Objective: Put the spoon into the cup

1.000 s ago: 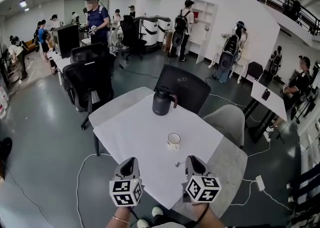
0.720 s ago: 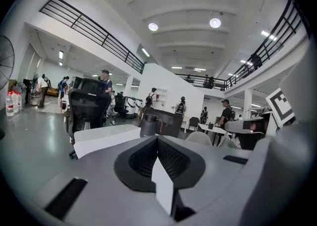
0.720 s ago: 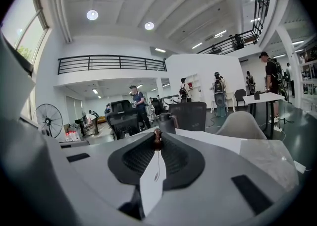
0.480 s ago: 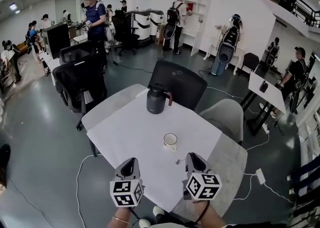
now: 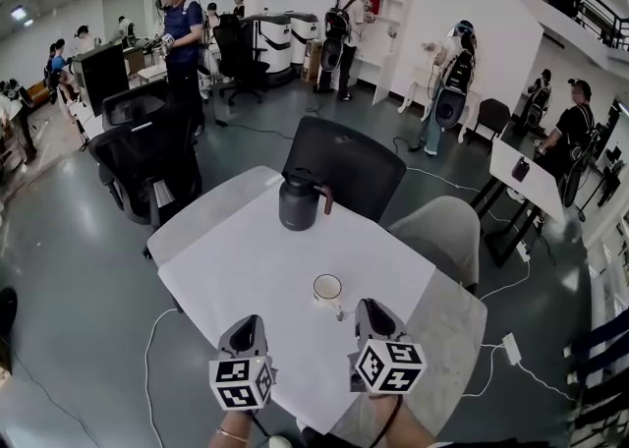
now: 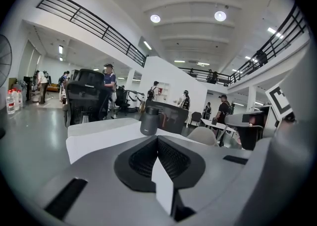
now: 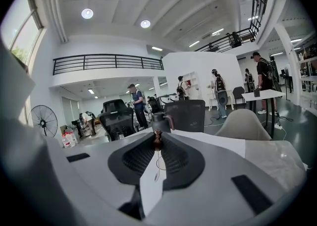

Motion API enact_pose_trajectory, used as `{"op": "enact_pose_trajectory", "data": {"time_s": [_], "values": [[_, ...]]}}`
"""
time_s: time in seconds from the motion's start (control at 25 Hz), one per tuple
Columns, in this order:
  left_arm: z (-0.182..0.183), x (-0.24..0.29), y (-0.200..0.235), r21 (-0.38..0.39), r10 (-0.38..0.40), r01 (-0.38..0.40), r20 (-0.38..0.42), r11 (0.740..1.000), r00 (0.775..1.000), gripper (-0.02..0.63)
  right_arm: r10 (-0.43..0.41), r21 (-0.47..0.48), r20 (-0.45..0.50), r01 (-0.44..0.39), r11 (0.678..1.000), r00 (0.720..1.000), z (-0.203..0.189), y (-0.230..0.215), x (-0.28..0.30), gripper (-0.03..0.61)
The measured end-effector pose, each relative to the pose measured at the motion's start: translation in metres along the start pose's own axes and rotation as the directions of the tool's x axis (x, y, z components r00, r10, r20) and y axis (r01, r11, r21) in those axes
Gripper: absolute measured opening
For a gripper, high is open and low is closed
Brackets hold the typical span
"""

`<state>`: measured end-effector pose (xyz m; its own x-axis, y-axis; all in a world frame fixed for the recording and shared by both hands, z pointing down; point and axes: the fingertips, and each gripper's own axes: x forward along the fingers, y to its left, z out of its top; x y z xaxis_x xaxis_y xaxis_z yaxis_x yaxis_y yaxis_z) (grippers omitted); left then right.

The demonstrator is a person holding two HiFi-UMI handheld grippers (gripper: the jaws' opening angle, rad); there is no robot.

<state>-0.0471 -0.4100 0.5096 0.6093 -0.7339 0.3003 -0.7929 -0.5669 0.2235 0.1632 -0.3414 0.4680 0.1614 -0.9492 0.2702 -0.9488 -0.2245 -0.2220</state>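
Toward the near right edge of the table (image 5: 246, 259), the cup (image 5: 327, 289) stands upright, mouth up, and looks empty. We hold the right gripper (image 5: 362, 308) just short of it, low over the surface, jaws clamped on the spoon (image 7: 157, 139). In the right gripper view only a small brown end shows at the jaw tips, so we cannot read how the rest of it lies. The left gripper (image 5: 252, 326) hangs beside it over the near edge, jaws pressed together with nothing between them. A dark jug (image 5: 298, 203) stands toward the far corner, well apart from the cup.

Risks, as we judge them:
- The grip sits at the very tips, so the spoon may pivot or slip out if it strikes the rim.
- The cup is unbraced and probably light, so a push from the spoon or jaws may slide or tip it.
- Letting go before the spoon's end is inside the mouth drops it on the surface.
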Motion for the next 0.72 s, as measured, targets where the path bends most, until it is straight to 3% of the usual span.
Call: {"op": "enact_pose_trajectory", "data": {"time_s": [0.72], "values": [[-0.036,0.072,0.018,-0.003,0.039,-0.039,-0.097,0.999,0.994,0.018,-0.009,0.079,-0.015,0.010,0.997,1.000,-0.032,-0.033,0.080,0.061]]}}
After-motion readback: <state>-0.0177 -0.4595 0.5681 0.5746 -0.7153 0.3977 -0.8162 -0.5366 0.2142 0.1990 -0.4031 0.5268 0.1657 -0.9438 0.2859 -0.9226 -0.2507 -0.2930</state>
